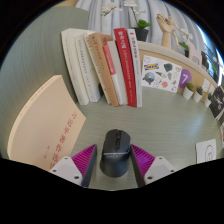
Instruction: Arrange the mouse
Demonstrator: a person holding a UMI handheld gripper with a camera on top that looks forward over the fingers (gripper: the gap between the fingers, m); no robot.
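A dark grey computer mouse sits between my two fingers, its front pointing away from me over the grey-green table. My gripper has its pink pads against the mouse's left and right sides, so it is shut on the mouse. The left pad and the right pad flank the mouse body. The rear of the mouse reaches back past the fingertips towards me. I cannot tell whether the mouse is lifted or rests on the table.
A row of books lies flat beyond the fingers. A beige booklet lies to the left. An illustrated card, small pots and a plant stand at the back right.
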